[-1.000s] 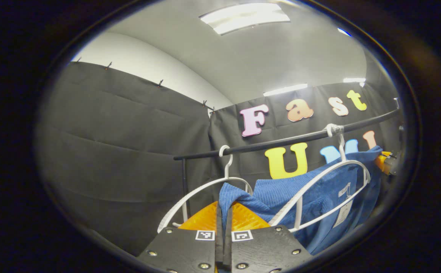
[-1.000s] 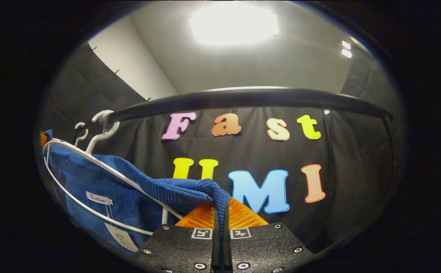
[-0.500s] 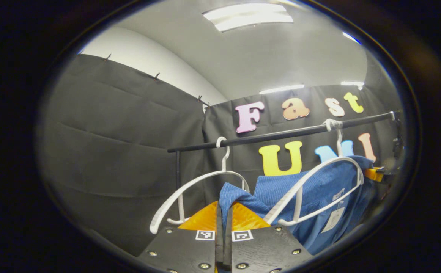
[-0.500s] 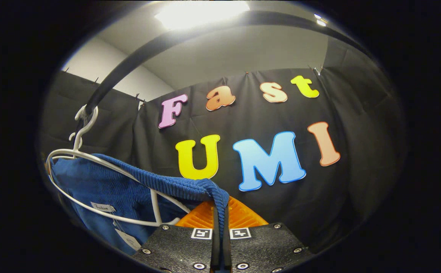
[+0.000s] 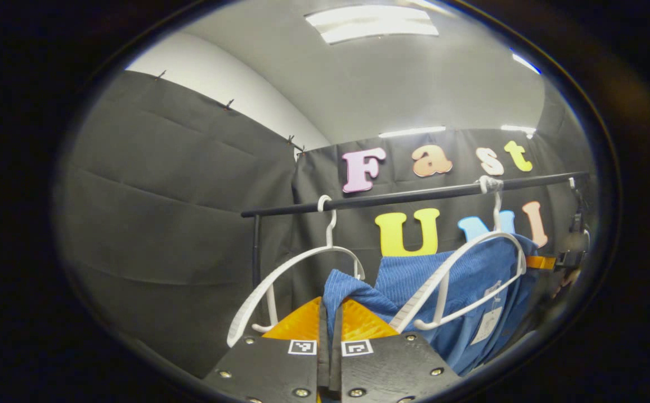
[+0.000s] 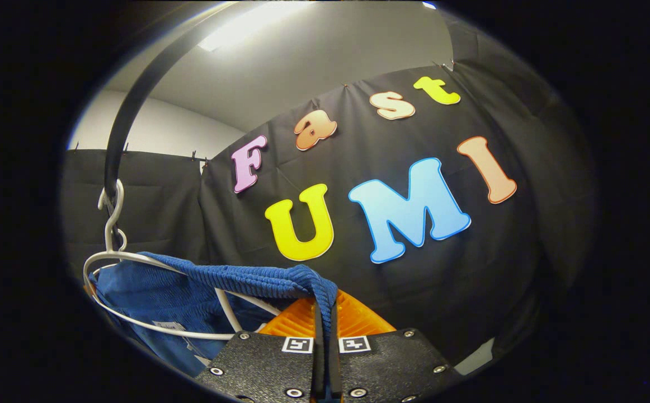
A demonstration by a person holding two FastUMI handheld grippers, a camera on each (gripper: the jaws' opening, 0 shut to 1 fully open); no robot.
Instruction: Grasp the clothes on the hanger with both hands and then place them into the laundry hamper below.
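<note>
A blue ribbed garment (image 5: 414, 285) hangs over a white hanger (image 5: 465, 263) on the black rail (image 5: 414, 196). My left gripper (image 5: 330, 313) is shut on a fold of the garment's near edge, which sticks up between its fingers. In the right gripper view the same blue garment (image 6: 151, 291) stretches from its white hanger (image 6: 135, 263) to my right gripper (image 6: 325, 308), shut on the cloth's other end. The right gripper also appears far off at the right edge of the left gripper view. The hamper is out of sight.
A second, bare white hanger (image 5: 297, 268) hangs on the rail to the left of the garment, close to my left gripper. The rail's upright post (image 5: 256, 246) stands at its left end. The black rail (image 6: 129, 106) arcs overhead in the right gripper view. Black cloth walls surround the rack.
Both grippers have drawn back and down with the cloth held. The rail has risen in both views, and the garment is pulled further off its hanger.
</note>
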